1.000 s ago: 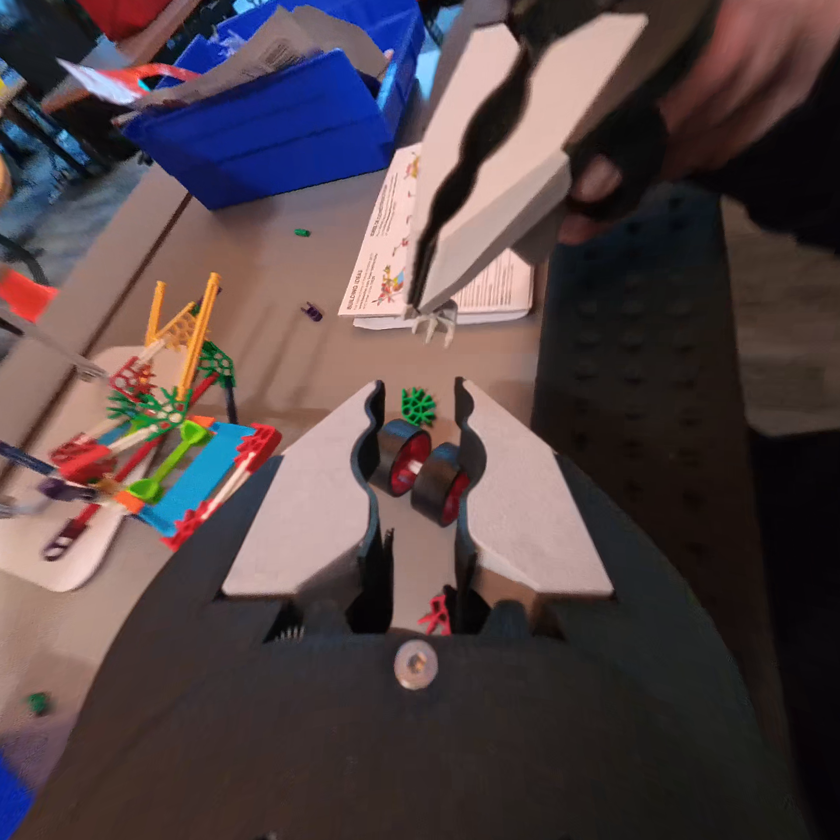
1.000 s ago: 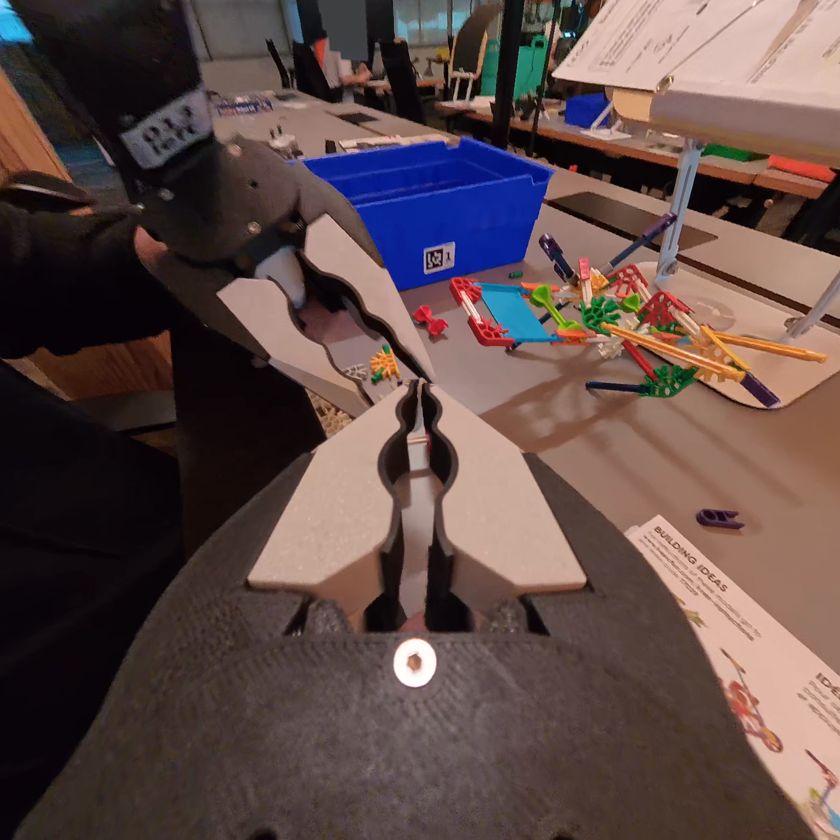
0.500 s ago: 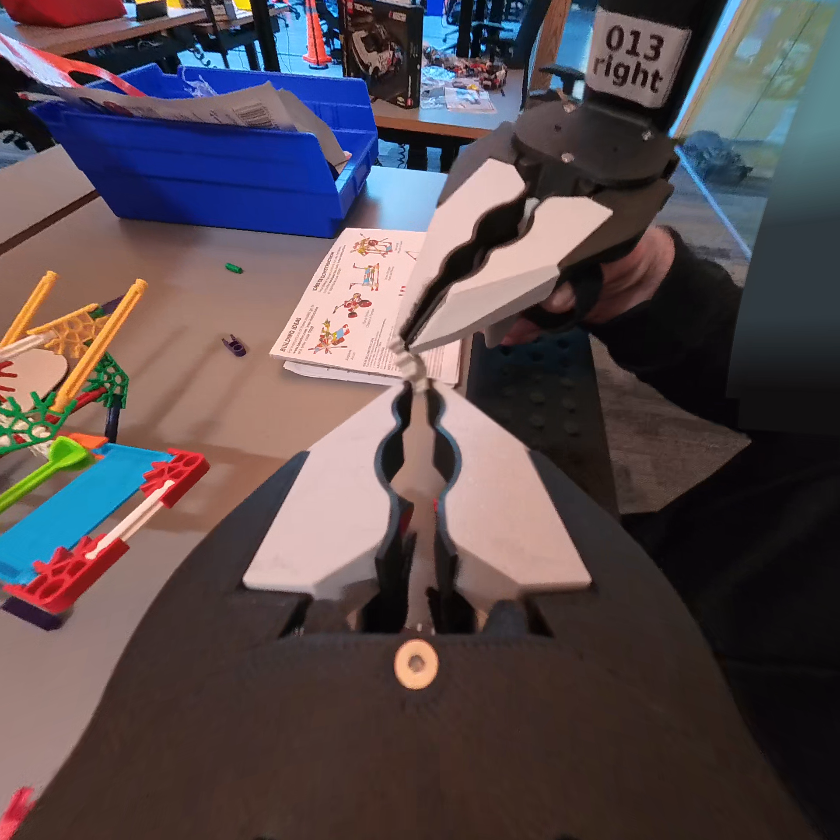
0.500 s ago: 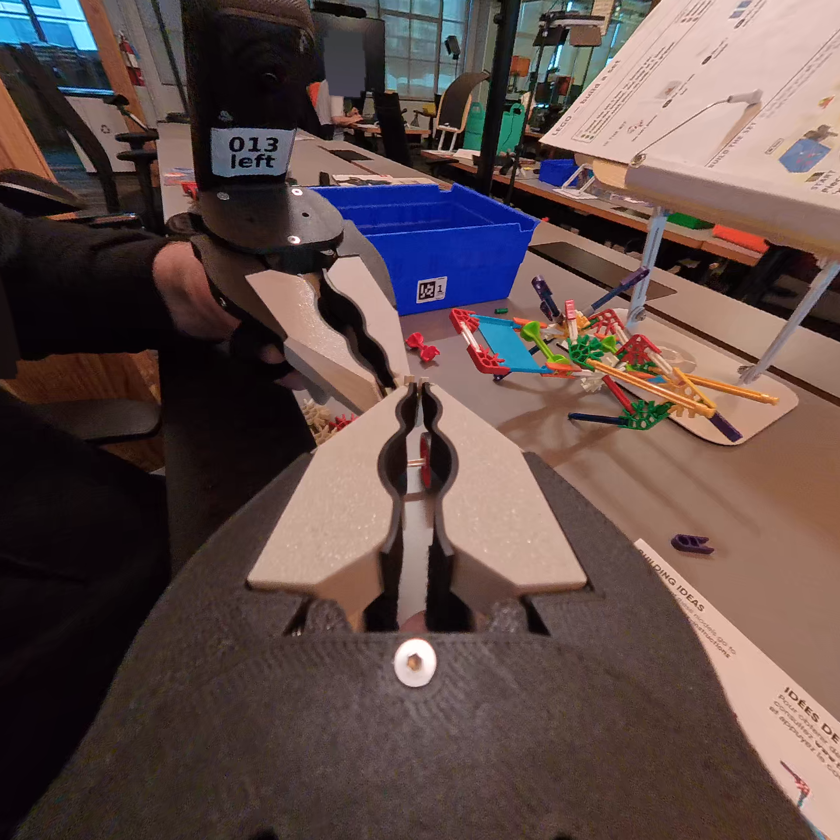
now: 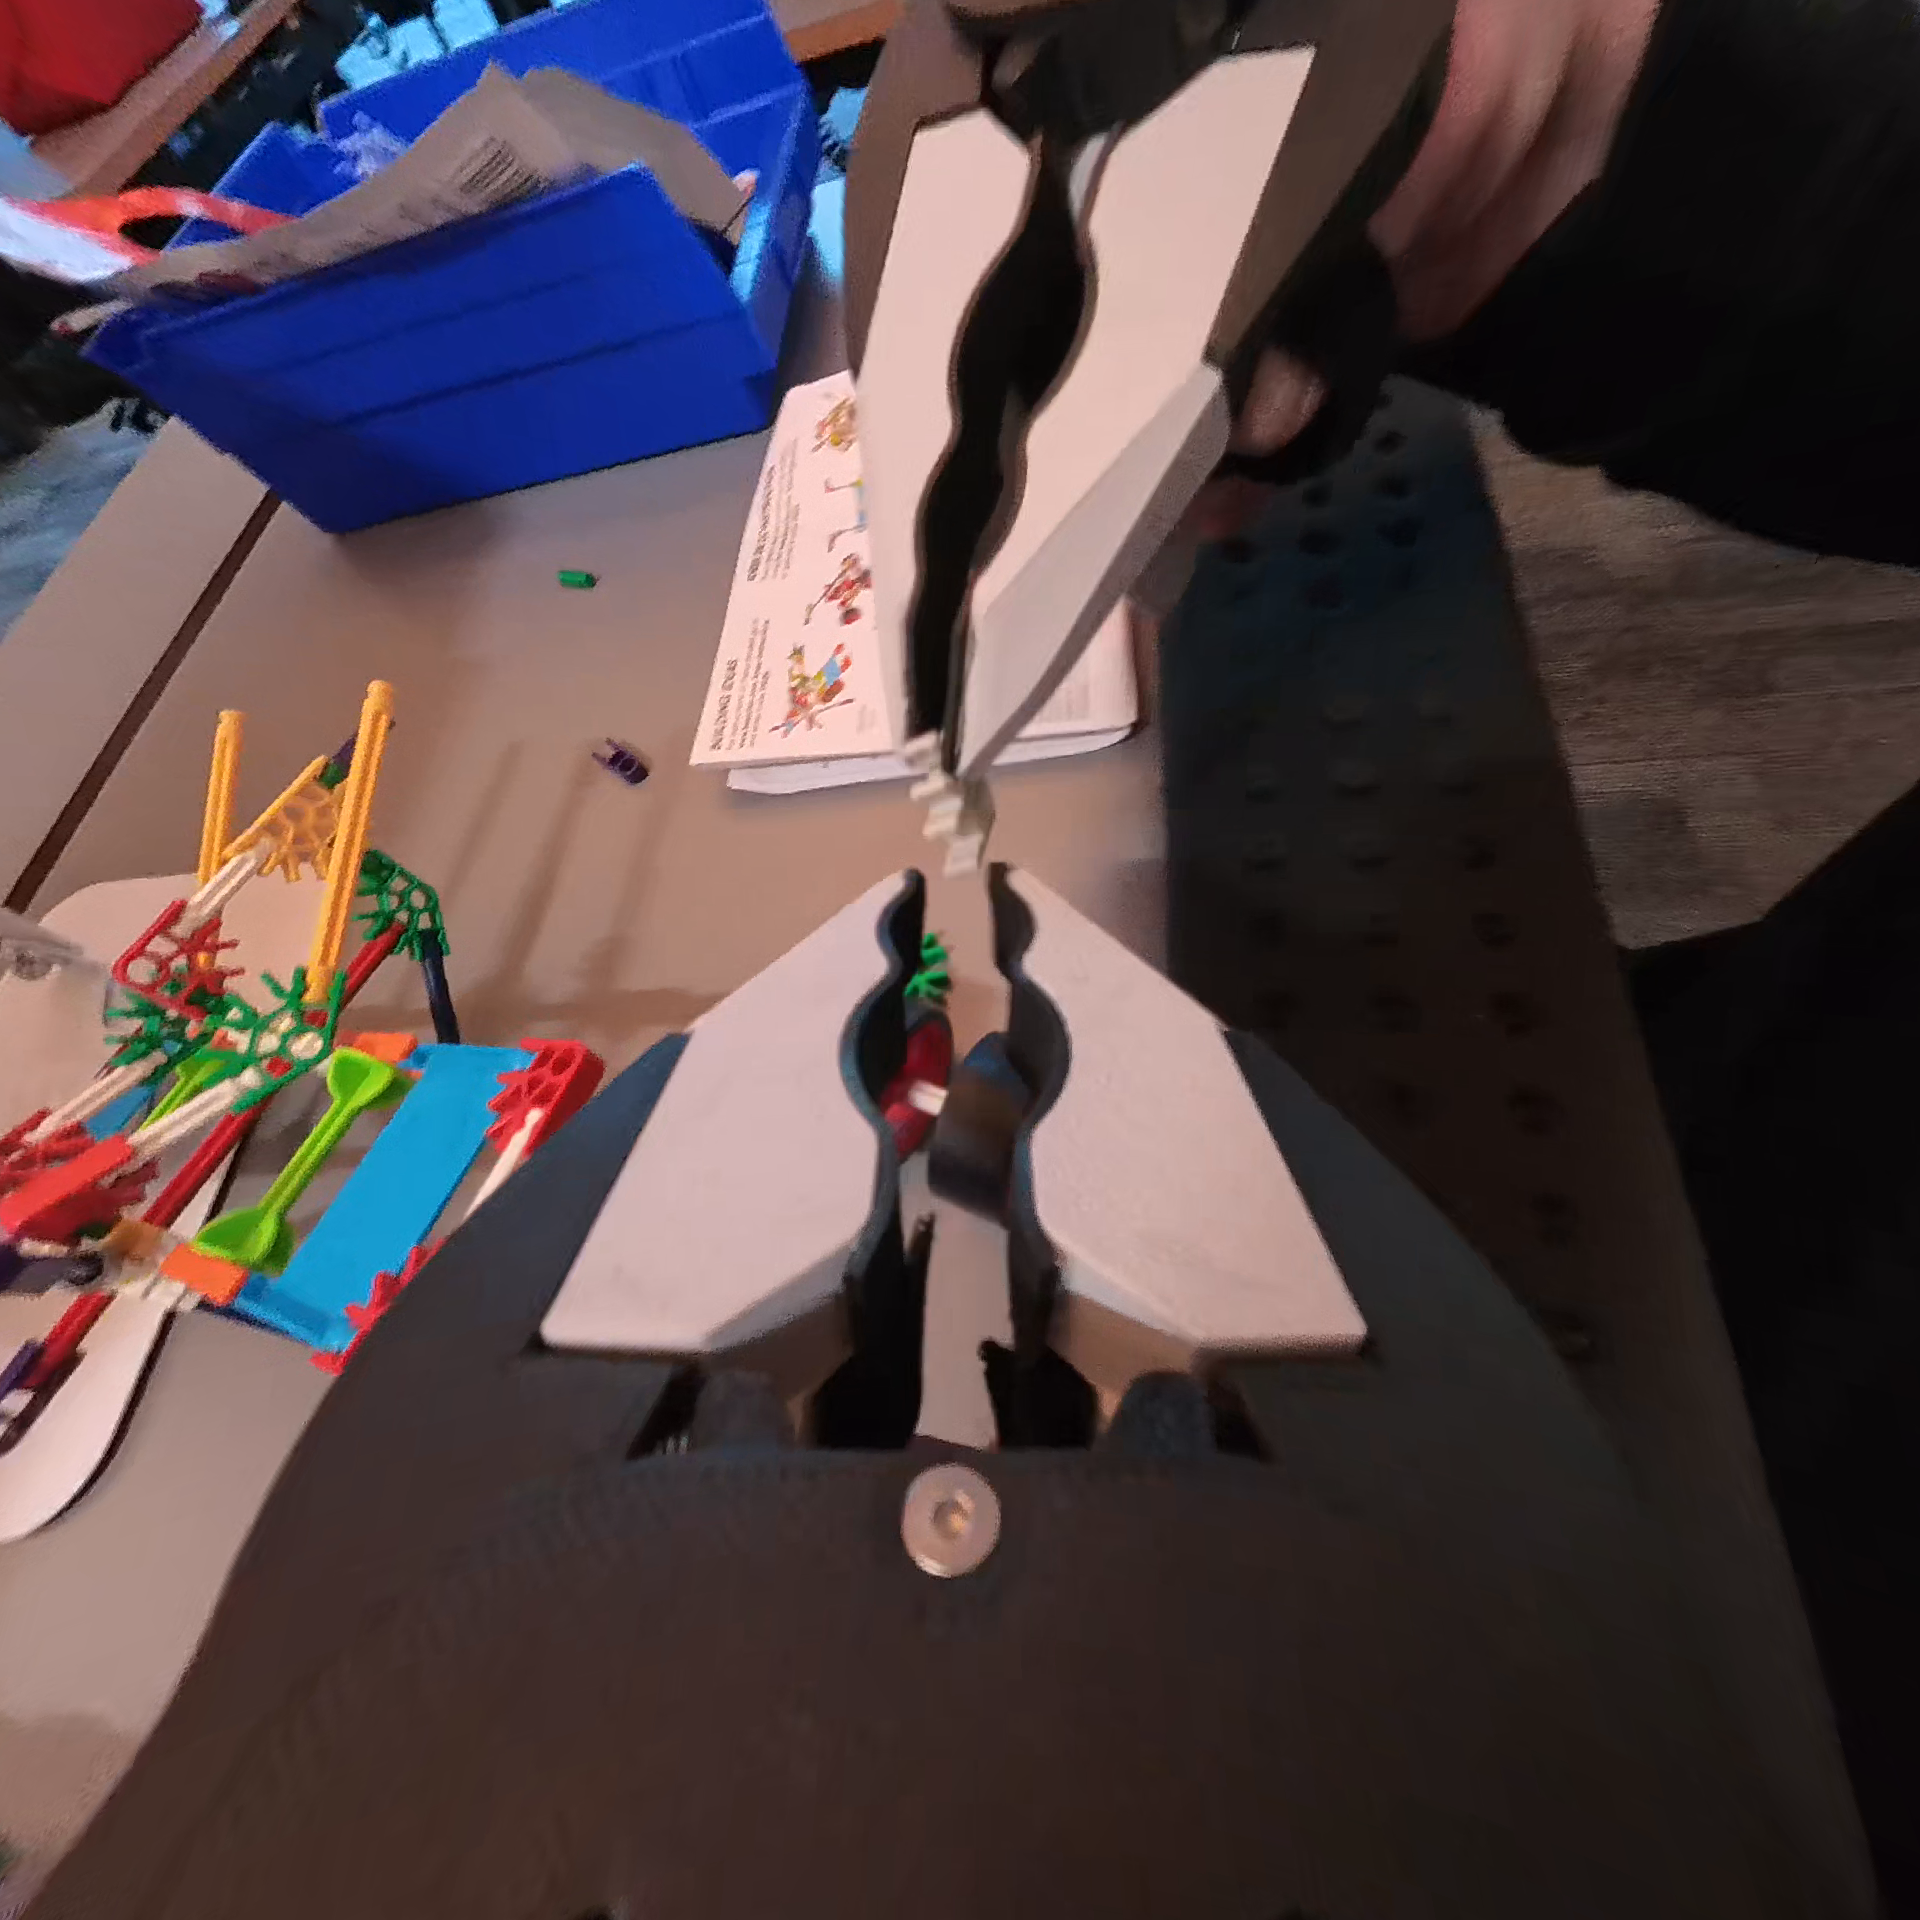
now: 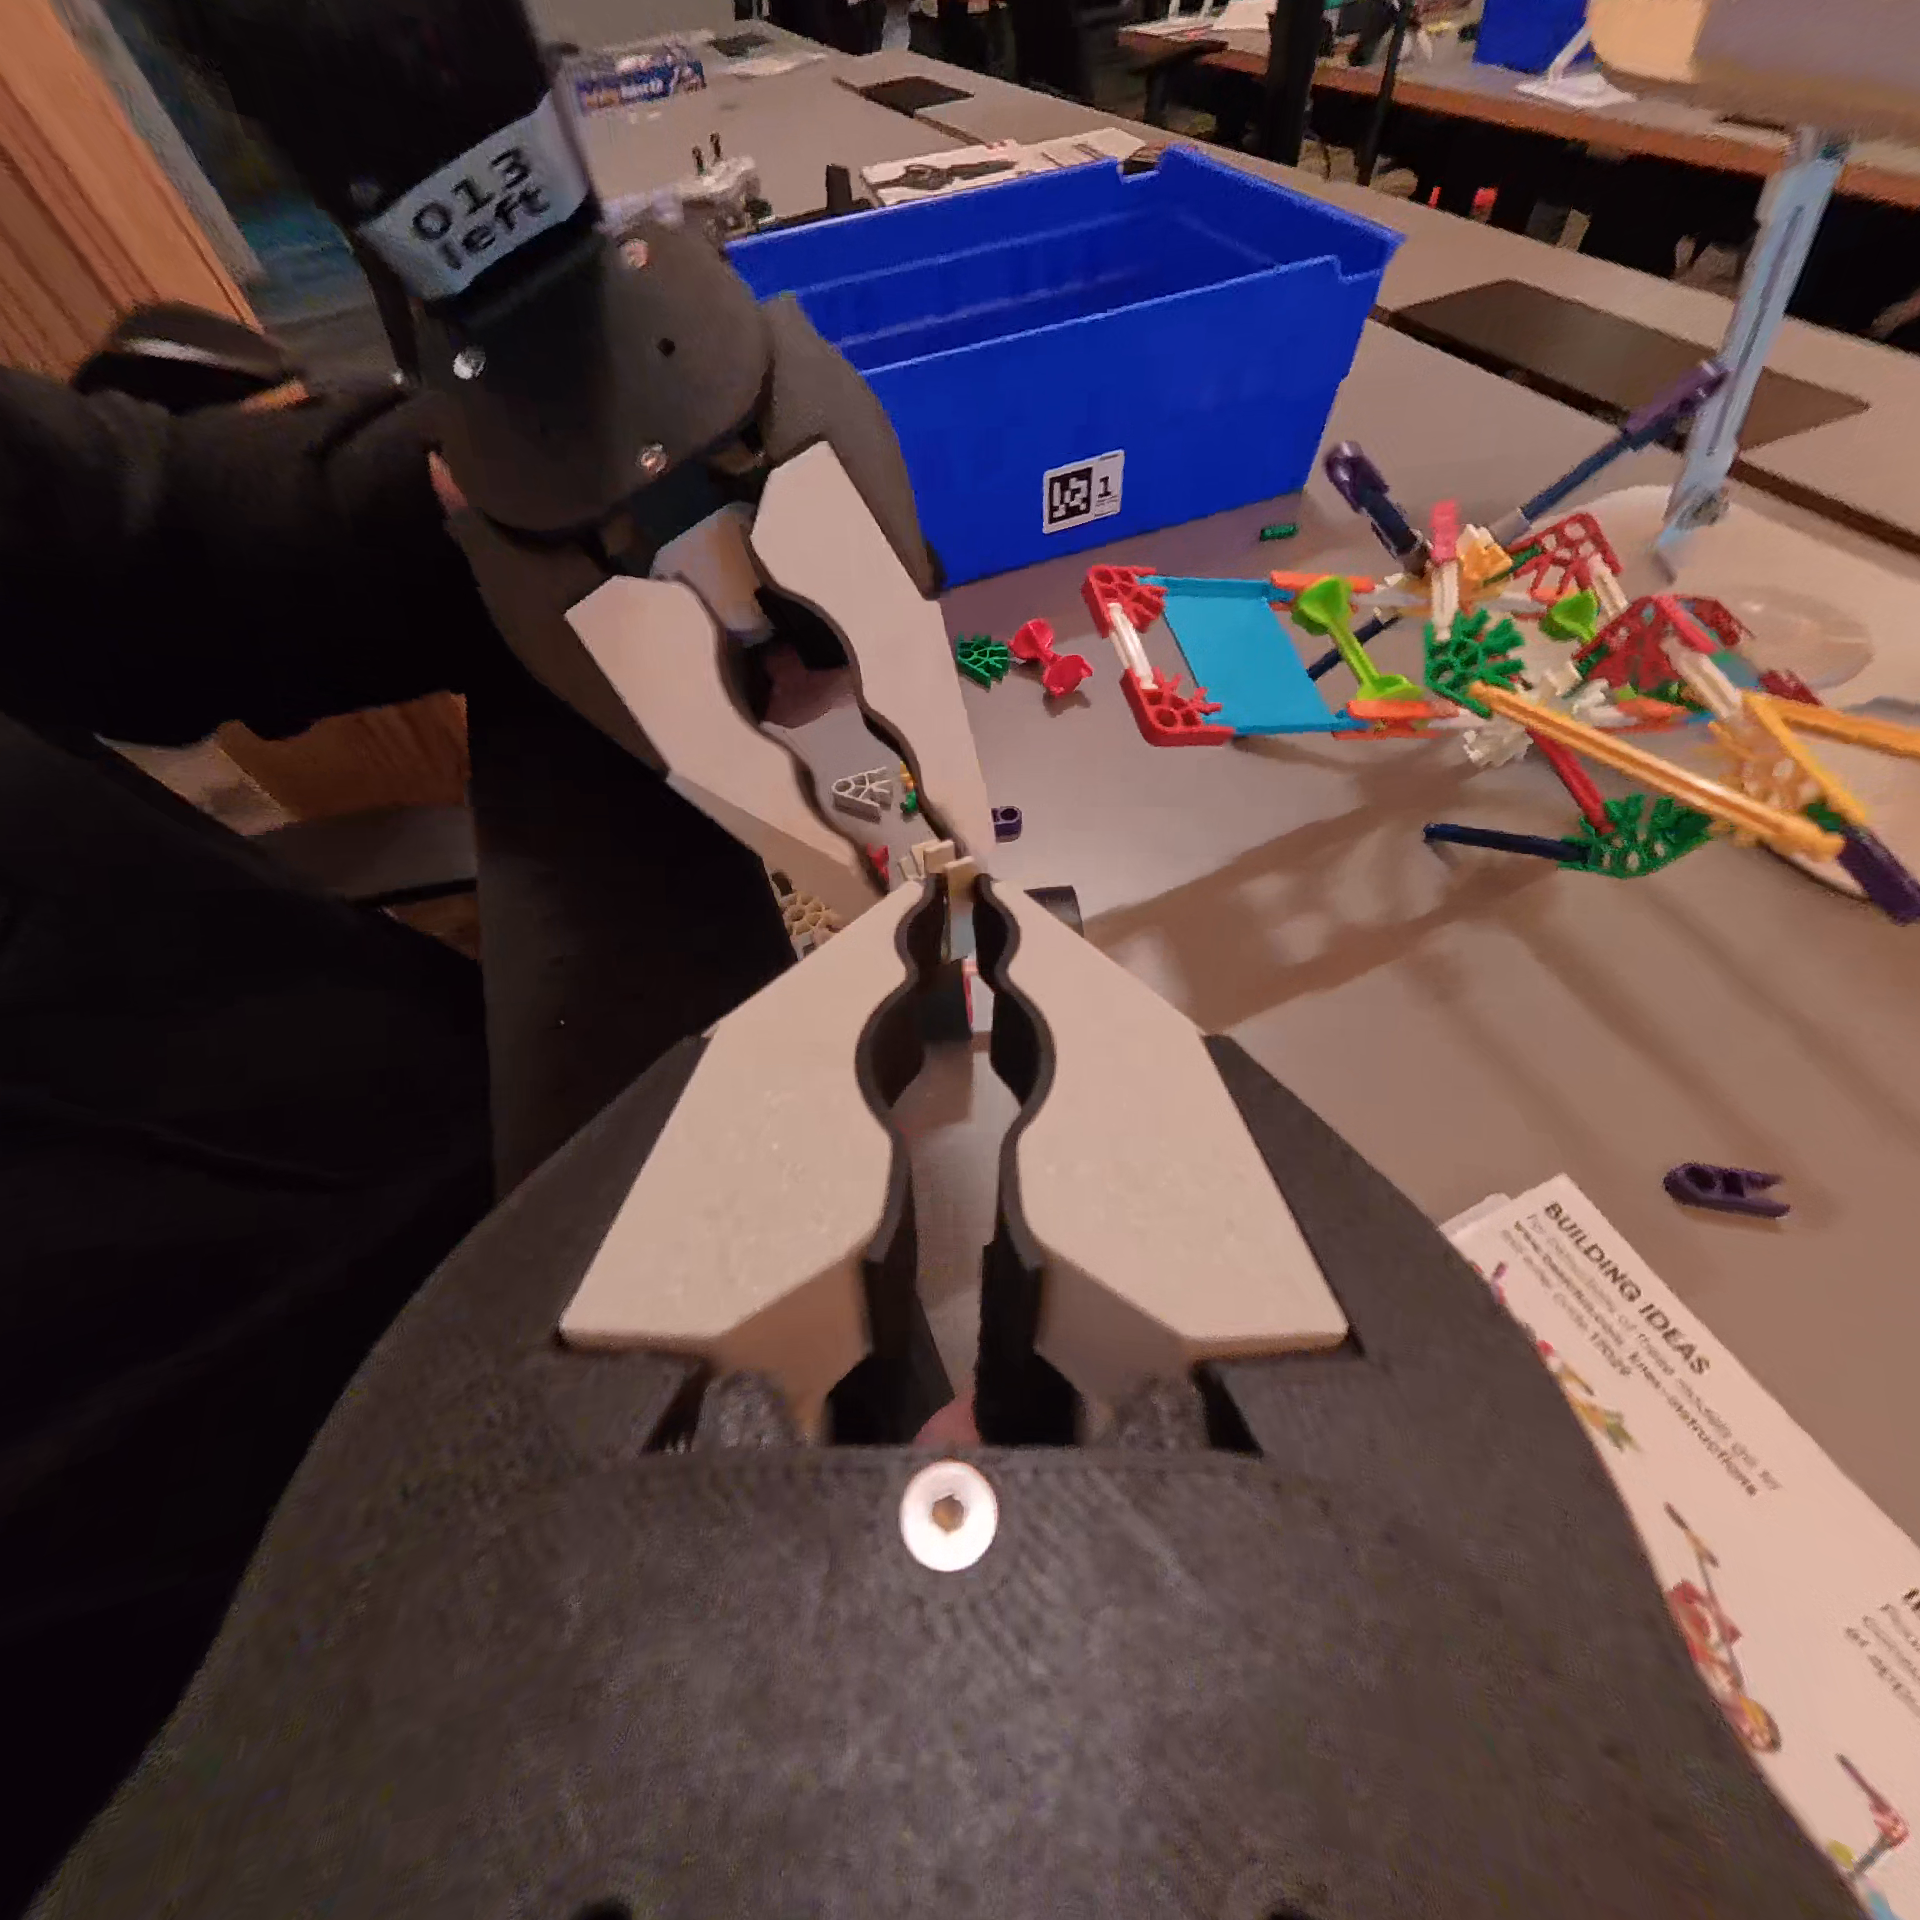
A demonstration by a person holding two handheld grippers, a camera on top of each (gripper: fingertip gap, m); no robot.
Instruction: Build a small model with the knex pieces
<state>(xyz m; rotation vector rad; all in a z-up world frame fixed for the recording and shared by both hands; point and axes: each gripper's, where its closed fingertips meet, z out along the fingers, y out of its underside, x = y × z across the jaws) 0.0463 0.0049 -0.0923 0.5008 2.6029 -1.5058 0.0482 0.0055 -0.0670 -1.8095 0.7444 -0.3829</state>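
A: What did the left hand-held gripper (image 5: 951,894) have?

B: Its jaws stood a narrow way apart, held just above the surface (image 5: 582,831). Down in the gap showed a pair of black wheels (image 5: 971,1127) with red hubs on a white axle, and a green connector (image 5: 928,971) by the tips. Whether the jaws pressed the wheels, I could not tell; the view was blurred.

A: And the right hand-held gripper (image 6: 954,883)?

B: Closed on a white connector (image 5: 951,816), which stuck out past its tips. It pointed down at the left one, tip nearly to tip, the white piece just short of the left jaws.

A: What lay around them?

B: A colourful rod model (image 6: 1455,675) with a light-blue panel, off to the left gripper's left. A blue bin (image 6: 1091,343) farther back, a leaflet (image 5: 800,644) under the right gripper, a purple clip (image 6: 1725,1190) and a red spool (image 6: 1049,655) loose on the surface.
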